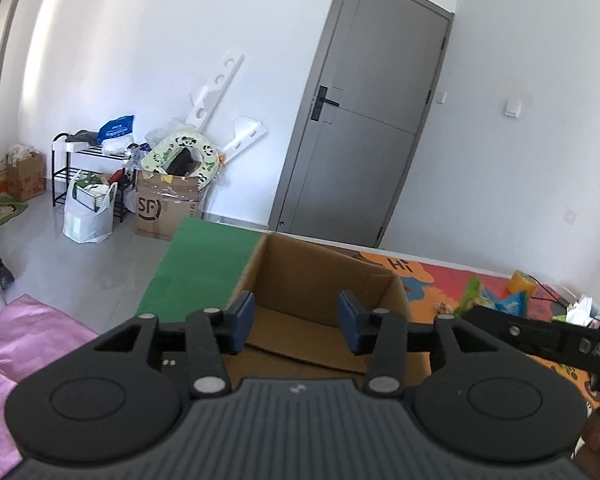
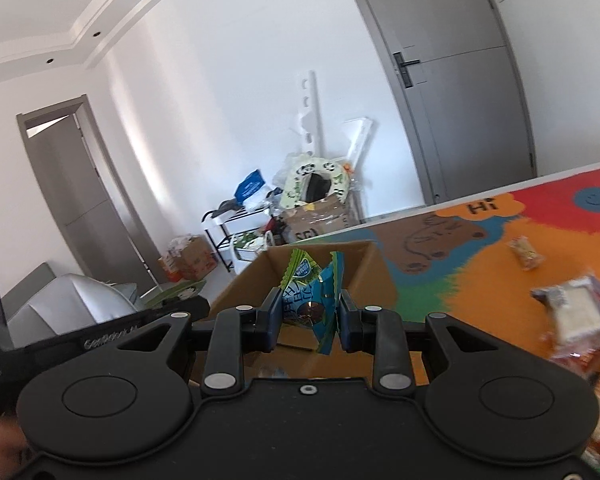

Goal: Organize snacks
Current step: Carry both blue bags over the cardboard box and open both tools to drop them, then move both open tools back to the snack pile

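The right tool [image 2: 308,316] grips a blue-green snack packet [image 2: 309,300] over the open box [image 2: 374,276]. The left tool [image 1: 296,322] gapes wide, empty, above the box [image 1: 300,276].

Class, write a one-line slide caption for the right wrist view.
Right gripper holds a blue-green snack packet above the open cardboard box.
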The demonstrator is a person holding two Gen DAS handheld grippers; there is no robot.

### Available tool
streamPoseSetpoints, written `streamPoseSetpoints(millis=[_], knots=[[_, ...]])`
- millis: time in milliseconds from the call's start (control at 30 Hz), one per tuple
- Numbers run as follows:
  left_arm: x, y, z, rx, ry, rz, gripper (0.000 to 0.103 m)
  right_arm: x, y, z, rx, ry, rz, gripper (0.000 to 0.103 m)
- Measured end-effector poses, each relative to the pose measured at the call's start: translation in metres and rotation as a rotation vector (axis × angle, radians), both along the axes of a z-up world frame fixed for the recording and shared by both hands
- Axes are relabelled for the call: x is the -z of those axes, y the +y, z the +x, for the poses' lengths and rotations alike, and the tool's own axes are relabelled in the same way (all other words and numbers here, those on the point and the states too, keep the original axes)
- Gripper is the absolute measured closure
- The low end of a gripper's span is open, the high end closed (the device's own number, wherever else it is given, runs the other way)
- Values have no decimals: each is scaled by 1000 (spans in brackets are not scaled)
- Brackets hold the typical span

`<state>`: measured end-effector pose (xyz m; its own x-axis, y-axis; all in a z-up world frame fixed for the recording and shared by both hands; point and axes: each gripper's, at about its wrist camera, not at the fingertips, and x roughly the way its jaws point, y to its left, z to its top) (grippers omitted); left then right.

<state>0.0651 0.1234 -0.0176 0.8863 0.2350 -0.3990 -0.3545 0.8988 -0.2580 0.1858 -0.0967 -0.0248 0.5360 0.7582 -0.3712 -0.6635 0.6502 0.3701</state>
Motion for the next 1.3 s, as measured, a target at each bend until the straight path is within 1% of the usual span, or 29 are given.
streamPoseSetpoints(millis=[100,133,167,200,233,267,300,367,433,467,500,567,733,1000,1167,1300], knots=[[1,5,-5,-7,-2,-14,56,-4,12,-2,-27,-8,9,72],[2,5,-6,-7,-1,-18,54,-5,14,-3,-32,-13,13,70],[2,7,-6,-6,1,-24,52,-6,16,-4,-31,-18,16,62],[3,7,-6,-8,4,-31,50,-7,15,-4,-29,-19,18,58],[4,7,-6,-8,6,-35,46,-8,14,-5,-22,-20,21,52],[4,6,-7,-6,9,-37,44,-8,11,-5,-12,-20,23,48],[3,5,-7,-4,11,-38,42,-8,8,-5,-2,-19,23,47],[1,0,-6,0,12,-38,30,-7,0,-3,21,-10,23,42],[-2,-7,-7,9,-2,-33,22,-7,-12,-3,50,-4,14,37],[-3,-11,-8,18,-7,-28,19,-6,-20,-5,69,-10,4,35],[-3,-15,-7,28,-8,-25,17,-5,-26,-6,84,-16,-8,33],[-4,-25,-5,48,-1,-21,14,-3,-39,-8,112,-14,-24,27],[-4,-49,-3,106,4,-22,12,3,-71,-13,170,4,-38,24],[-6,-90,-6,209,4,3,12,13,-120,-23,253,38,-40,23],[-2,-116,-4,279,15,14,12,21,-144,-28,293,59,-38,23],[2,-132,-1,325,21,6,12,28,-163,-28,321,80,-40,23]])
